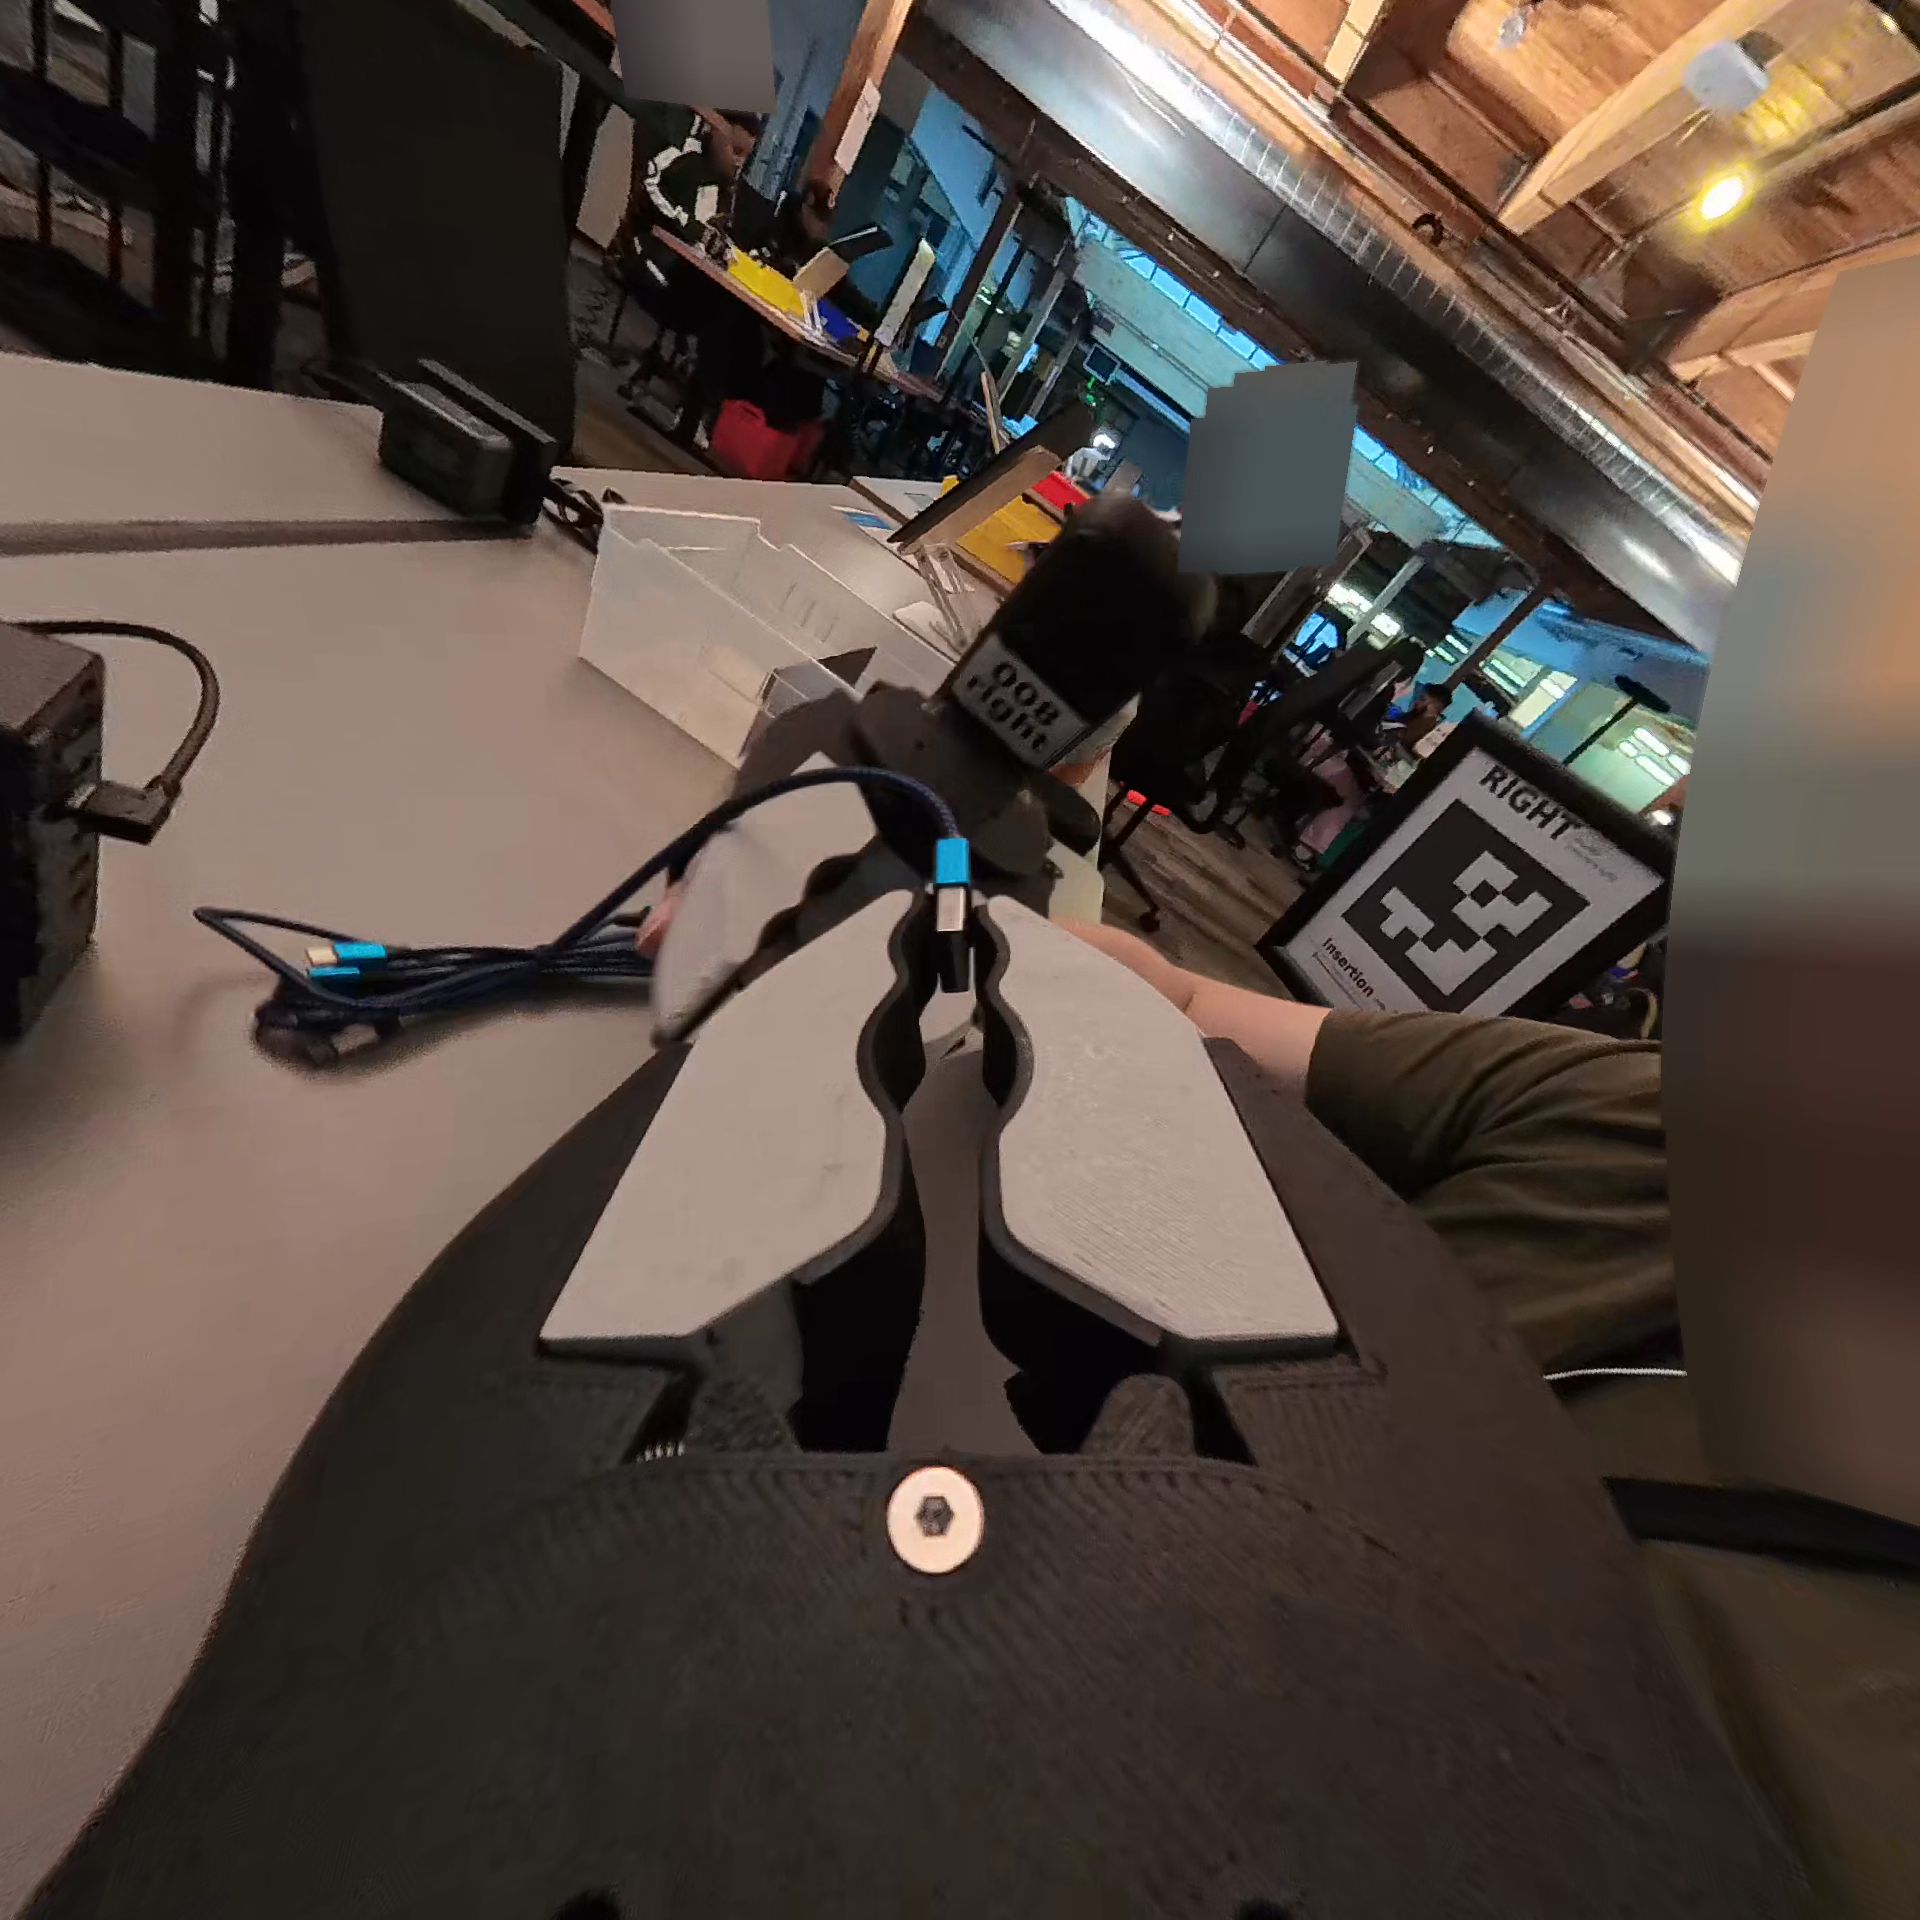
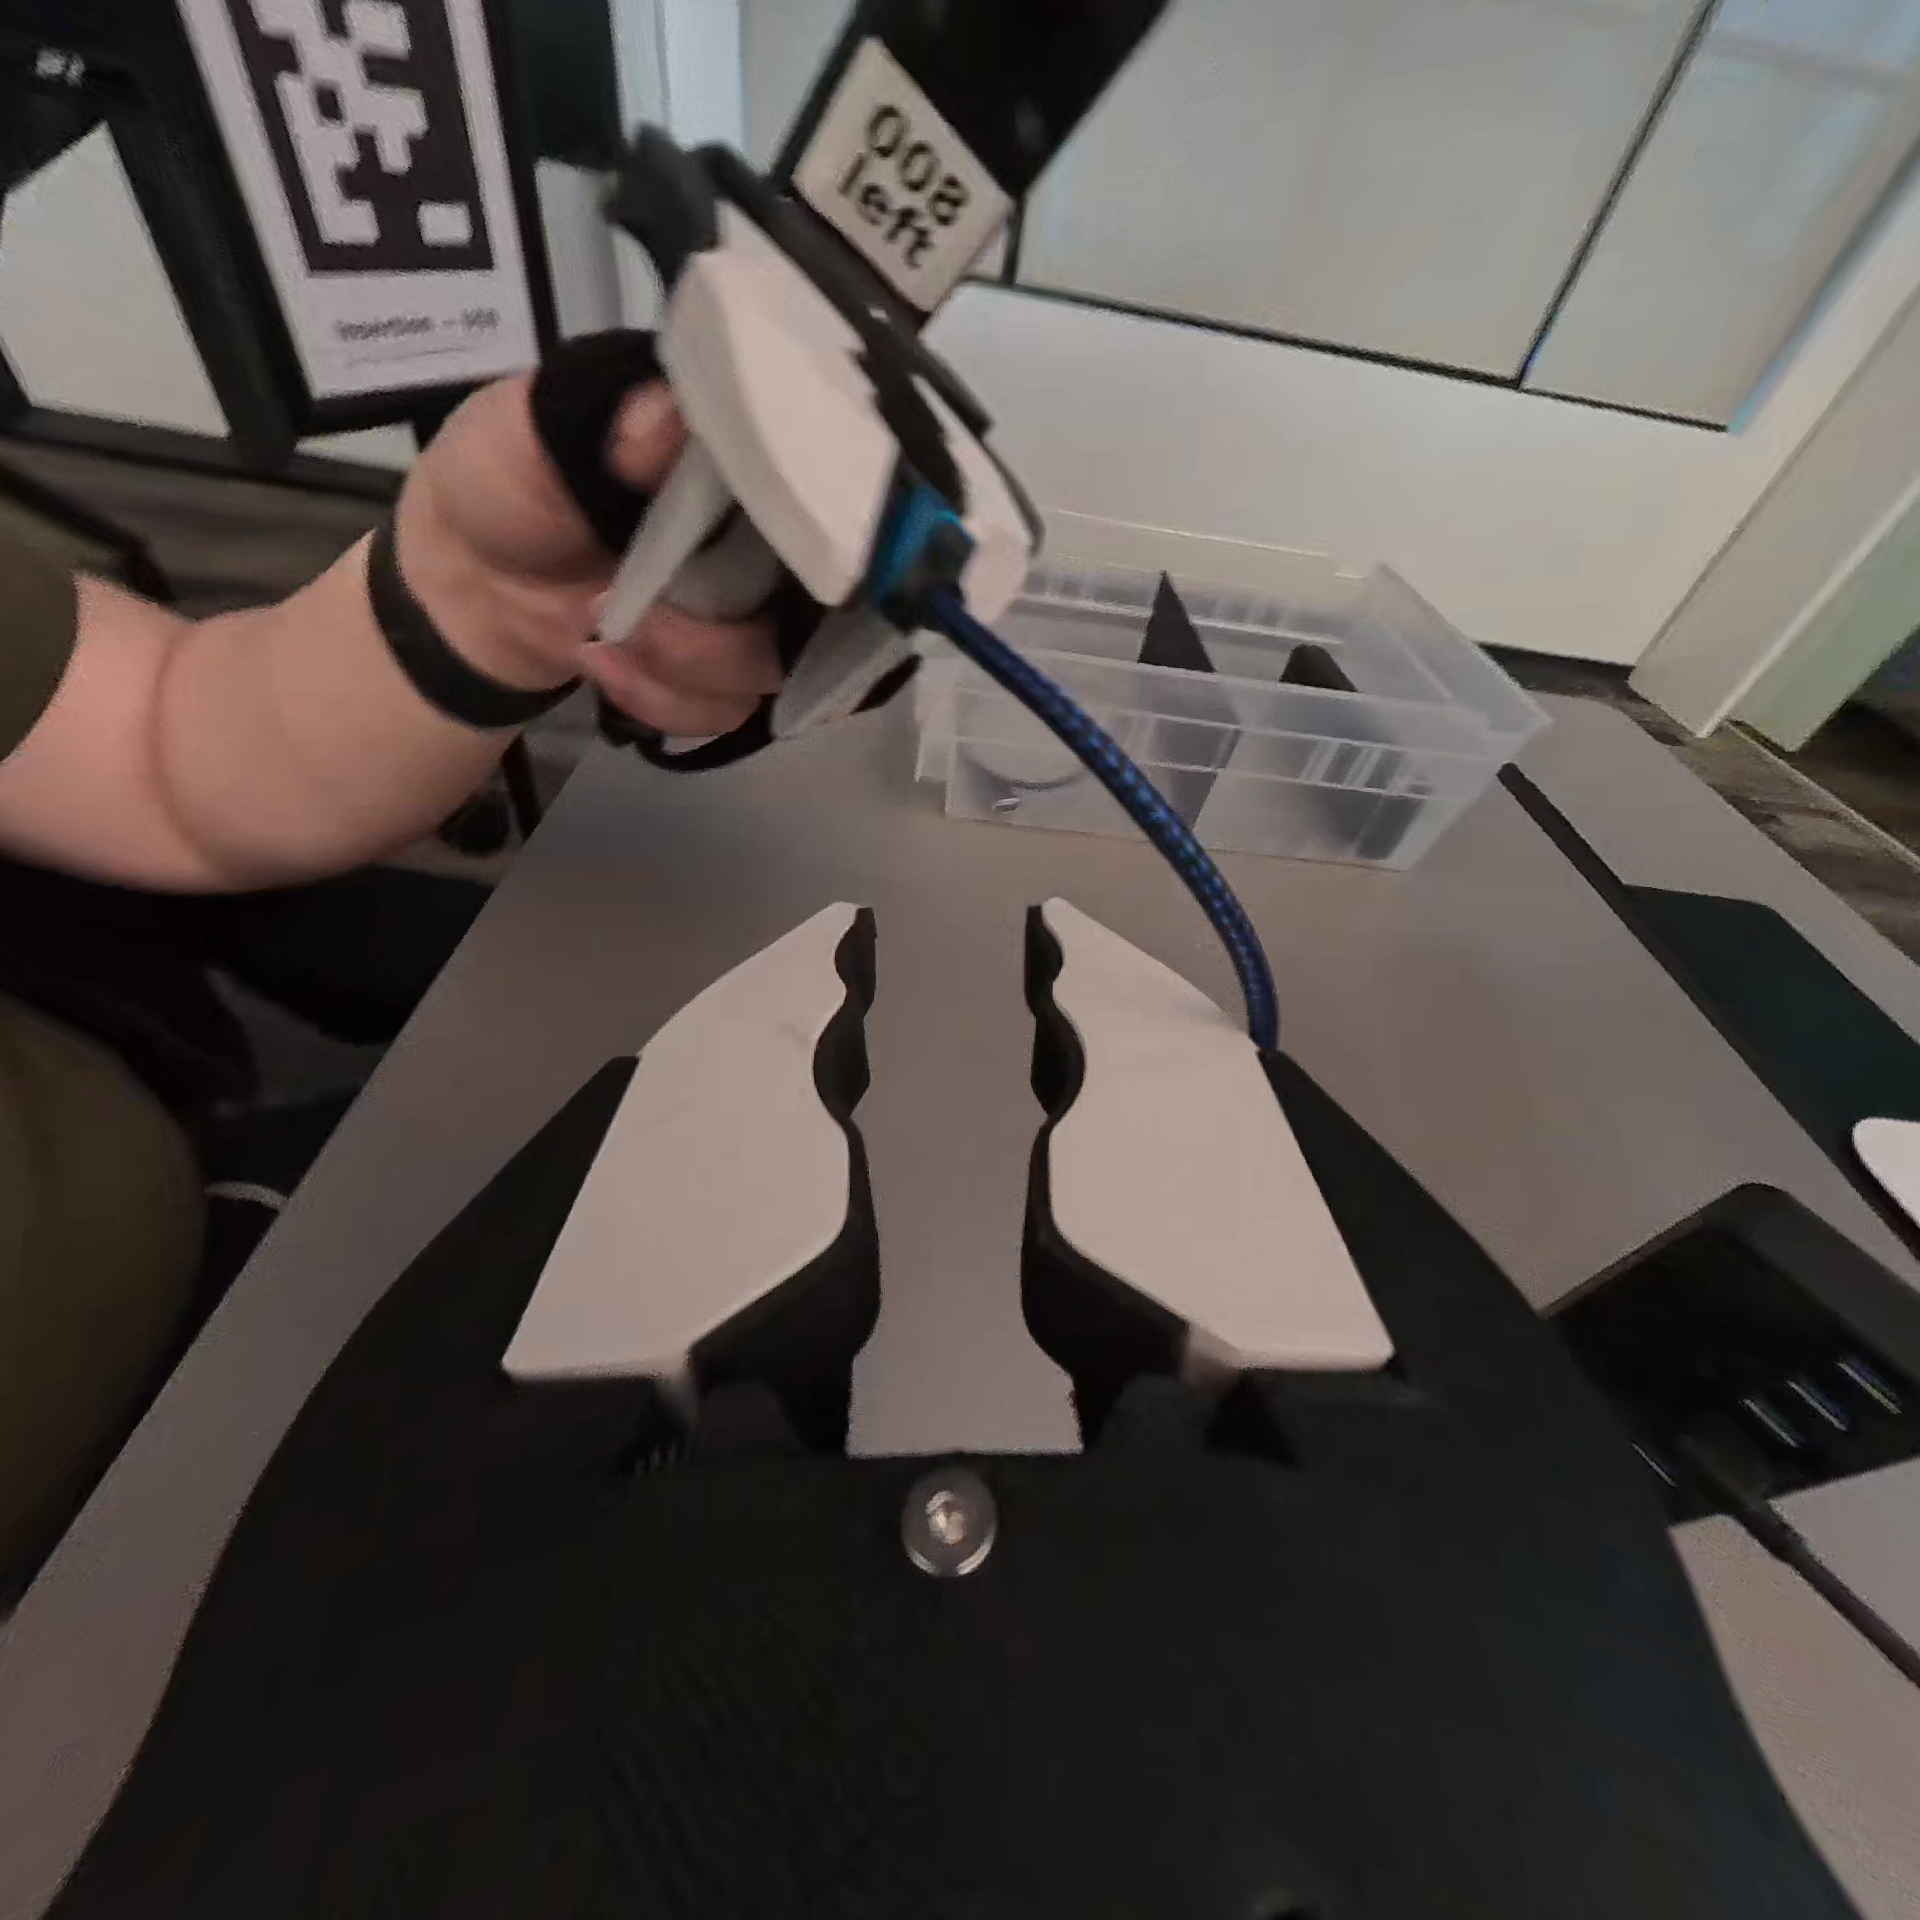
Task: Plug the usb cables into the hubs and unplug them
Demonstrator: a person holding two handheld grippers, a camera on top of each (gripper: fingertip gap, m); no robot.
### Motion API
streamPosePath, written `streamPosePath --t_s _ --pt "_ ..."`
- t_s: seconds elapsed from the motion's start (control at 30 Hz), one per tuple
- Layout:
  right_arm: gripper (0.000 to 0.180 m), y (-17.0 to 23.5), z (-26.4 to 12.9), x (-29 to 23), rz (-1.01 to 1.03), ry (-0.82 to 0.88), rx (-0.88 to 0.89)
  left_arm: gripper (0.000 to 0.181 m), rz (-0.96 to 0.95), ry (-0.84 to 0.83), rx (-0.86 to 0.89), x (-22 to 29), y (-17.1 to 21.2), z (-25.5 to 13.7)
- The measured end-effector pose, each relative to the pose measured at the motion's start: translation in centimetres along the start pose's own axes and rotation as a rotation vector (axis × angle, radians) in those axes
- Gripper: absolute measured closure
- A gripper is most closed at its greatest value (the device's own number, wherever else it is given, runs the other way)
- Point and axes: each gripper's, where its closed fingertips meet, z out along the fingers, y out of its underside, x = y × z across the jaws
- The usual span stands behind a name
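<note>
Plug pinched high, hub far below

My left gripper (image 1: 951, 935) clamps the USB plug (image 1: 951, 883); right gripper (image 2: 951, 935) gapes empty above the hub (image 2: 1756, 1340): the plug may twist.

The left gripper (image 1: 951, 940) has matt grey plastic fingers (image 1: 748, 1132) with fine printed ridges, set in a rough, layered black plastic body fixed by a shiny metal screw (image 1: 934, 1519). Between its tips sits a blue braided-cloth USB cable (image 1: 727, 826) with a glossy blue sleeve and bare metal plug. Ahead of the right gripper (image 2: 951, 920), a clear, glossy plastic compartment box (image 2: 1455, 727) rests on the smooth, matt grey bench (image 2: 727, 821). To its right lies a matt black plastic hub (image 2: 1745, 1309).
</note>
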Motion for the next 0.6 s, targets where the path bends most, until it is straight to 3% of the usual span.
streamPosePath --t_s 0.17,0.37,0.6 --pt "0.147 -2.0 0.9 -0.7 0.098 0.015 0.194 0.176 0.022 0.03 -0.004 1.2 -0.8 0.7" --pt "0.147 -2.1 1.7 -0.7 0.19 0.077 0.254 0.176 0.033 0.072 -0.032 3.1 -1.3 1.7" --pt "0.147 -4.9 -2.1 2.9 0.341 0.236 0.514 0.176 0.042 0.118 -0.018 5.0 -2.2 1.6"
